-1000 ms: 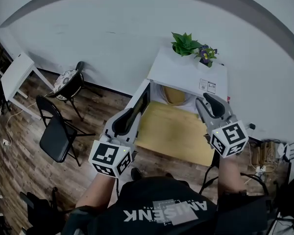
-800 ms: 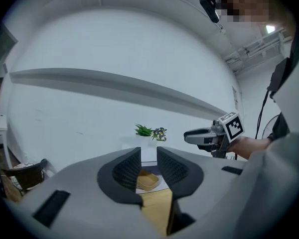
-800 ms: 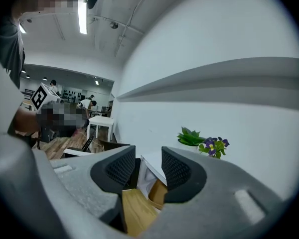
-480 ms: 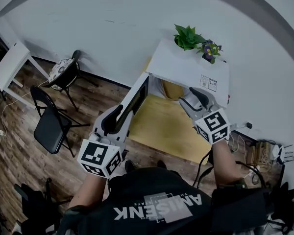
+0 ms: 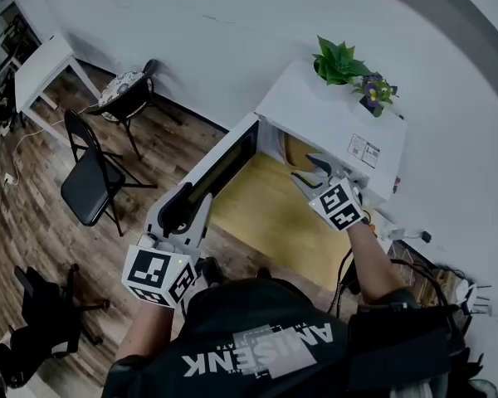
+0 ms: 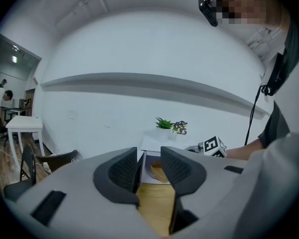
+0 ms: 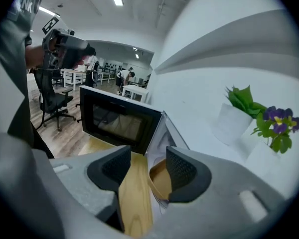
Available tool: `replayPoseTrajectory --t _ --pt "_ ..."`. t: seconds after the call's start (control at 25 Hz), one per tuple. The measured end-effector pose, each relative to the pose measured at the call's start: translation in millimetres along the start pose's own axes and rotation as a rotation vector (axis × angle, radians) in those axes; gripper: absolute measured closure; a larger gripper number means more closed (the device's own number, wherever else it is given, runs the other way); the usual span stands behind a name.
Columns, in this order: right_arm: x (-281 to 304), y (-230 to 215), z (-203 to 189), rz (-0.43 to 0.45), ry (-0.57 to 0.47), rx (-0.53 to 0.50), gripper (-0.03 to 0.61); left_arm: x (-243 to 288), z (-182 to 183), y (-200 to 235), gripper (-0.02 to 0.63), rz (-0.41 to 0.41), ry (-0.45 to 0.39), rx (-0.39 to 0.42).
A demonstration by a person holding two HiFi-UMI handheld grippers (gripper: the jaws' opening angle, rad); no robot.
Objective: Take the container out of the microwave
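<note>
- My right gripper [image 5: 309, 172] has dropped to the microwave [image 5: 328, 114] mouth; jaws opening, empty, container [image 7: 158, 182] just ahead.
- My left gripper [image 5: 185, 199]: jaws opening, empty, beside the door [image 5: 220, 164].
- Grasp not yet made.

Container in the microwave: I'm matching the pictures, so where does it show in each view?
Head view: container right of centre, inside the microwave.
Left gripper view: low centre, small.
Right gripper view: low centre.
Shared landmark: green plant on top.
</note>
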State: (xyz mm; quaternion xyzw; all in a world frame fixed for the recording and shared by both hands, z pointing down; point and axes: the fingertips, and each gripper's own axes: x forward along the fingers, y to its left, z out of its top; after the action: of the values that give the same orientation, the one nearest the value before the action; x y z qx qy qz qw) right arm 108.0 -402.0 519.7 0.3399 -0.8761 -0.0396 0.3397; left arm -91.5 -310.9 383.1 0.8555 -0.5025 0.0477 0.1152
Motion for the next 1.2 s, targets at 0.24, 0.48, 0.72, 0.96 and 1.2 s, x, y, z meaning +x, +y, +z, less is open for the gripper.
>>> replayPoseTrajectory --t 0.24,0.48,0.72,0.96,1.2 --pt "41 5 -38 0.086 0.091 -0.097 0.371 -8 -12 -4 0.483 0.078 0.003 -0.034" --pt "82 0 -78 0.082 0.179 -0.149 0.372 -21 -20 0 0.483 0.164 0.015 -0.05" --pt "112 -8 -113 0.051 0.29 -0.244 0.399 -36 -27 8 0.483 0.252 0.025 -0.072" --pt "123 -10 -129 0.056 0.347 -0.28 0.41 -49 -32 10 0.483 0.299 0.025 -0.091" --pt "122 -19 -131 0.033 0.337 -0.267 0.479 -56 -33 8 0.483 0.319 0.038 -0.092"
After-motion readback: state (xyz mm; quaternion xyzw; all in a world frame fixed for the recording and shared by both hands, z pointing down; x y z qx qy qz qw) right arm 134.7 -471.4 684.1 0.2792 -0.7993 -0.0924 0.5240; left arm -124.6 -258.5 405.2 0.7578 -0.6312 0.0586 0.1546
